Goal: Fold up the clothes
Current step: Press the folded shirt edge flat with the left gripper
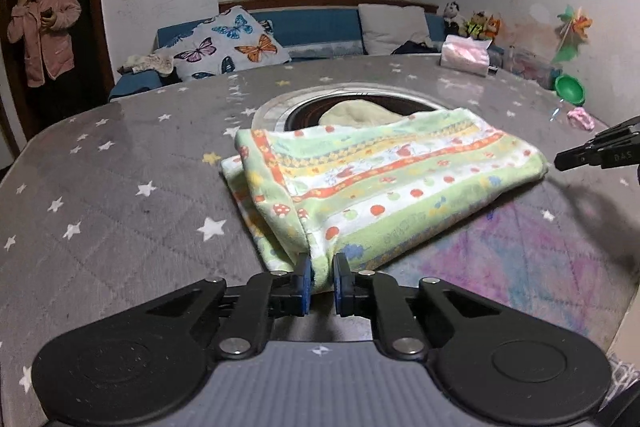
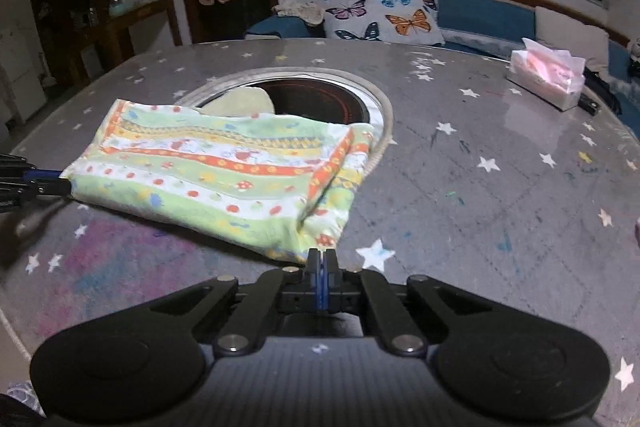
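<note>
left wrist view: left tongs (image 1: pixel 321 277), right tongs (image 2: pixel 321 263), angled down, each pinching cloth (image 1: pixel 380 183) corners

Around the folded cloth (image 2: pixel 224 171), the grey star-print table (image 2: pixel 500 187) lies bare to its right and along its near edge, leaving open room there. Just behind the cloth, the round recess (image 2: pixel 320 99) with a pale rag (image 2: pixel 244 101) in it breaks the surface. Well right of the cloth and farther back, a tissue pack (image 2: pixel 546 75) stands on the table.
</note>
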### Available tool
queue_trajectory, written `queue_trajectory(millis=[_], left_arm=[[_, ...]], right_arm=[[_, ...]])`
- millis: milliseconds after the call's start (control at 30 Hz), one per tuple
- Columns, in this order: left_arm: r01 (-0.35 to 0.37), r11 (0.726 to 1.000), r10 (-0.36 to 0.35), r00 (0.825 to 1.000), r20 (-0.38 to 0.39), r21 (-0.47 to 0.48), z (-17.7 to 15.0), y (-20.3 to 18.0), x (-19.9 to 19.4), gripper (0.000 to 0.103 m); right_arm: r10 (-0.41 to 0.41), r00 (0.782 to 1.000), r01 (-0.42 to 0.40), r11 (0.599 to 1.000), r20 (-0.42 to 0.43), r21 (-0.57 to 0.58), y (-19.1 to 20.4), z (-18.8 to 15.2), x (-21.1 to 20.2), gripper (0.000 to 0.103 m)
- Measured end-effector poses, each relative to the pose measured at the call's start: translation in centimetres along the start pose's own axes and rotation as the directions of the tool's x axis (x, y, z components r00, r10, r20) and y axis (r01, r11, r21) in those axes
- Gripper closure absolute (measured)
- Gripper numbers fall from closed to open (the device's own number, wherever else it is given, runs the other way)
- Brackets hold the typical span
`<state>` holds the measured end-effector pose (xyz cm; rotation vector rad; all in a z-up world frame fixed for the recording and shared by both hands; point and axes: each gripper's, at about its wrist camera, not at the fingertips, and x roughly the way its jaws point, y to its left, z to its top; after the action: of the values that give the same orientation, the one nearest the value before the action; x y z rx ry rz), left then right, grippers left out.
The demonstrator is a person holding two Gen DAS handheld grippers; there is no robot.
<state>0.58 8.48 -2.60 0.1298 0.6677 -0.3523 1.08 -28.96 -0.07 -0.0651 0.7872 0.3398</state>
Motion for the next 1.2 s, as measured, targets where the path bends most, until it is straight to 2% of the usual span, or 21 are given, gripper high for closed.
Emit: queue_trajectory(millis=[133, 233, 367, 500, 633, 800, 967, 1200], left_arm=[[-0.025, 1.0, 0.025, 0.999, 0.02, -0.003, 0.9, 0.2, -0.8, 0.084], [-0.05, 0.999, 0.049, 0.998, 0.05, 0.0, 1.7, 0.3, -1.5, 0.082], [-0.052, 0.998, 0.054, 0.995, 0.084, -0.025, 3.1, 0.7, -1.7, 0.082], [-0.043, 0.999, 0.045, 0.994, 0.095, -0.02, 4.5, 0.7, -0.3, 0.082], [-0.05, 0.998, 0.051, 0.997, 0.066, -0.024, 5.3, 1.2, 1.9, 0.082], [-0.059, 0.998, 0.059, 0.998, 0.031, -0.026, 6.0, 1.9, 4.4, 0.082], [-0.061, 0.998, 0.061, 0.998, -0.005, -0.031, 6.4, 2.3, 6.8, 0.082], [-0.089, 0.994, 0.087, 0.995, -0.04, -0.061, 6.4, 3.6, 8.6, 0.08]], right_arm=[[0.005, 0.998, -0.002, 0.999, 0.065, -0.034, 0.9, 1.3, -0.7, 0.099], [0.046, 0.995, -0.042, 0.998, 0.088, -0.049, 1.5, 2.5, -0.4, 0.097], [0.084, 0.994, -0.079, 0.995, 0.073, -0.062, 2.5, 3.1, 1.8, 0.097], [0.091, 0.995, -0.089, 0.995, 0.037, -0.054, 2.9, 3.0, 4.0, 0.097], [0.074, 0.997, -0.074, 0.996, 0.005, -0.043, 2.1, 2.6, 4.9, 0.097], [0.06, 0.997, -0.058, 0.996, 0.039, -0.069, 2.0, 4.6, 4.6, 0.09], [0.056, 0.997, -0.053, 0.997, 0.053, -0.05, 1.6, 6.8, 7.0, 0.09], [0.018, 1.0, -0.018, 1.0, -0.006, 0.005, 0.0, 7.2, 10.2, 0.091]])
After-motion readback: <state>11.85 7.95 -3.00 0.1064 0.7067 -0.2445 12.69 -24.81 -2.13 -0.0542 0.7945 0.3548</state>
